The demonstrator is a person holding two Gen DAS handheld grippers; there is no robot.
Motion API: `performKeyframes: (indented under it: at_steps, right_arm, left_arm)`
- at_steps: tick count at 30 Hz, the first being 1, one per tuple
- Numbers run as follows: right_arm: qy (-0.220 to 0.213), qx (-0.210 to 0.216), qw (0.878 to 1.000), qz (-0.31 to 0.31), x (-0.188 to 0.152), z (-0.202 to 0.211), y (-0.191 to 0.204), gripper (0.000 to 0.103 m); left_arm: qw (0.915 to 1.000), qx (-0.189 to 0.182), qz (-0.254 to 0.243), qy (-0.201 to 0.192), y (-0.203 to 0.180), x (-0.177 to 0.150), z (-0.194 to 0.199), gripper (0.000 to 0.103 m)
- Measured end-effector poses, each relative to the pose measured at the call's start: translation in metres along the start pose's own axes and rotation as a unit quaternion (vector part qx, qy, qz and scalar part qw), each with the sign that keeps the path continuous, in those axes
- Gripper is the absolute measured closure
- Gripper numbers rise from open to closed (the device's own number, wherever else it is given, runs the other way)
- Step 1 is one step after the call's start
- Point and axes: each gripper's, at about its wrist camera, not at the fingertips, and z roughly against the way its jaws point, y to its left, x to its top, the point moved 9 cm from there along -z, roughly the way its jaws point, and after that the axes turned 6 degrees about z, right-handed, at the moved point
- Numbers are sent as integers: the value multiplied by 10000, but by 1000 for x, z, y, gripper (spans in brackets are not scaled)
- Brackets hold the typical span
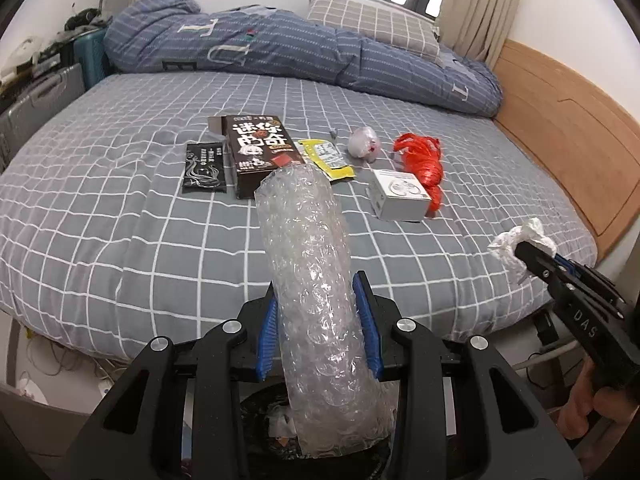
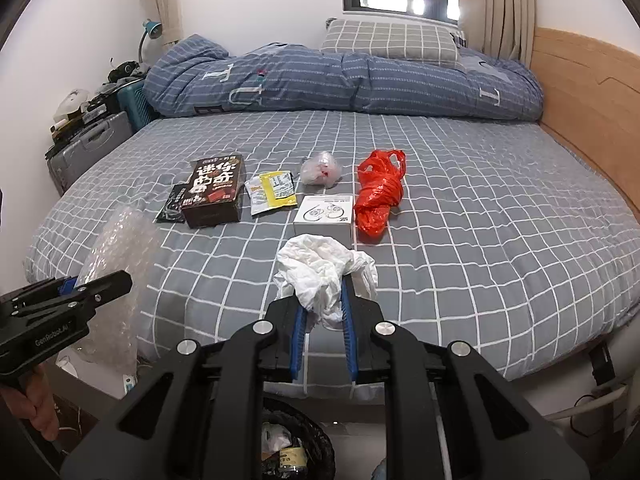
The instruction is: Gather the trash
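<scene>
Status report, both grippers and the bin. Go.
Left gripper shut on bubble wrap. Right gripper shut on tissue. Bin below, path clear.

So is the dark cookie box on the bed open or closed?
Open. The dark box has a flap sticking up at its far end in the left wrist view; its inside is hidden.

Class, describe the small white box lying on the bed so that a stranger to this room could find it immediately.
Start at the bed with its grey checked sheet, where a row of litter lies. The small white box sits at the near side of that row, touching the crumpled red plastic bag. Unlike the dark snack box, it is white, square and printed with looping earphone outlines.
</scene>
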Motion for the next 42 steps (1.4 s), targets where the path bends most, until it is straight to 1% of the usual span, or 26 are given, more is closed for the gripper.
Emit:
performKeyframes:
  at_steps: [6, 12, 18, 24, 27, 30, 35, 42]
  right_arm:
    - [67, 79, 9999, -28, -14, 7, 7, 87]
    - [264, 129, 9996, -3, -37, 7, 15, 87]
    - [406, 140, 9991, -12, -65, 14, 24, 87]
    - [497, 140, 9987, 2, -86, 30, 33, 87]
    - [546, 122, 9984, 30, -94, 33, 36, 87]
    - [552, 32, 9984, 151, -96, 36, 38, 87]
    - [614, -13, 9980, 141, -97, 44, 40, 87]
    - [766, -8, 9970, 83, -111, 53, 45, 87]
  left_arm:
    - [9999, -32, -65, 84, -9, -16, 5, 69]
    - [9996, 26, -54, 284, -6, -43, 3, 69]
    - [9988, 65, 122, 463, 3, -69, 14, 70]
    - [9981, 72, 239, 560, 9, -87, 27, 70]
    - [9975, 68, 287, 637, 10, -95, 31, 70]
    - [9973, 80, 204, 695, 6, -104, 36, 70]
    - [9969, 90, 195, 760, 4, -112, 42, 70]
    - [9961, 118, 216, 850, 0, -121, 46, 70]
